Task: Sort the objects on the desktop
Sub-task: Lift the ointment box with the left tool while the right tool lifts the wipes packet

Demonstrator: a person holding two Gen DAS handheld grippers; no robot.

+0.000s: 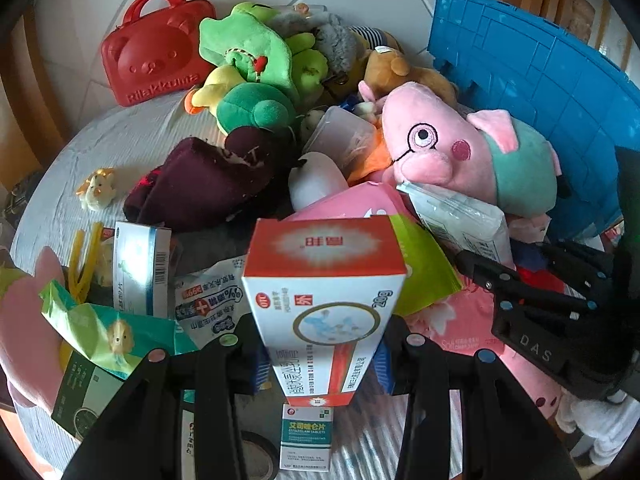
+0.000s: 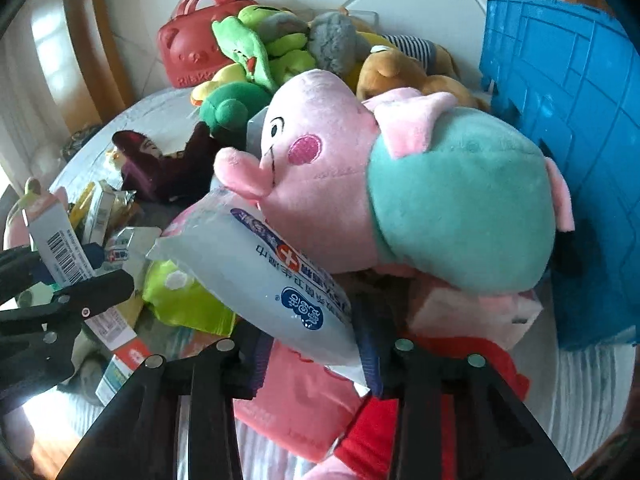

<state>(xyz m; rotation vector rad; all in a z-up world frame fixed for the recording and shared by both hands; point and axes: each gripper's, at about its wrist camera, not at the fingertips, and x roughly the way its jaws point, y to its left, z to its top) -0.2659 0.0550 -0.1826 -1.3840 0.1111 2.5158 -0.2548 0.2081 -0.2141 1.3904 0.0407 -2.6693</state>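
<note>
holding a white and orange medicine box clamped end-on between its two fingers, the left gripper hangs above a crowded worktop covered in a pale cloth. the right gripper is closed on the lower end of a pale blue wipes packet, which slants up toward the snout of a pink pig plush in a teal top. in the left wrist view the right gripper shows at the right edge, just beside the pig. under the held box lie a smaller green and white tablet box, torn sachets and other cartons. farther back sit a dark maroon sock, a heap of green plush toys, a brown plush bear and a red bear-faced case. a blue crate stands on the right, touching the pig's back.
</note>
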